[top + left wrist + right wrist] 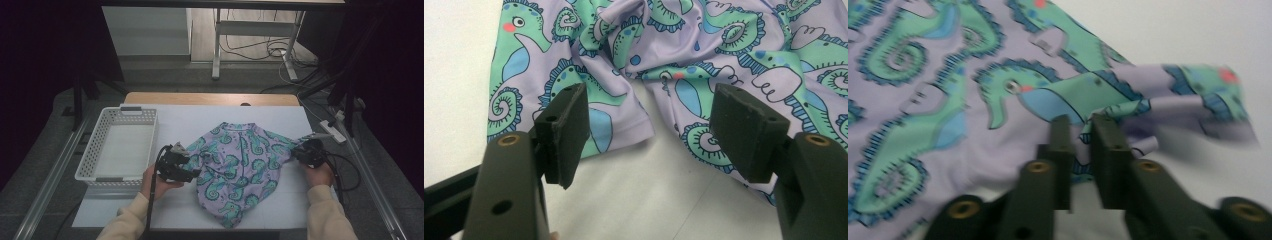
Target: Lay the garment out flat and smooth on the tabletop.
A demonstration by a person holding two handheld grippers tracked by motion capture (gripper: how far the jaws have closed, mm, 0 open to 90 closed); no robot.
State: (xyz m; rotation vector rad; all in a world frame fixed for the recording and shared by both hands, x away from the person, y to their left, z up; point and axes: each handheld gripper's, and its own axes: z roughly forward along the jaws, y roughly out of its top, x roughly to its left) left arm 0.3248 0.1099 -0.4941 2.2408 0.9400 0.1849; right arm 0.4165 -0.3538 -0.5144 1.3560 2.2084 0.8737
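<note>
A lilac shirt [235, 165] printed with green seahorses lies rumpled on the white table cover [175, 120]. My left gripper [192, 167] rests at the shirt's left side, jaws open. In the left gripper view the gripper [651, 107] straddles the gap between the left sleeve [549, 75] and the body, and its pads touch no cloth. My right gripper [300, 152] is at the shirt's right sleeve. In the right gripper view its jaws [1082, 125] are shut on a fold of the shirt [923, 100], at the sleeve's edge, which is lifted slightly off the table.
An empty white plastic basket [90, 165] stands on the table's left part, close to my left hand. Bare cover lies behind and in front of the shirt. A power strip [332, 127] and cables lie on the floor to the right.
</note>
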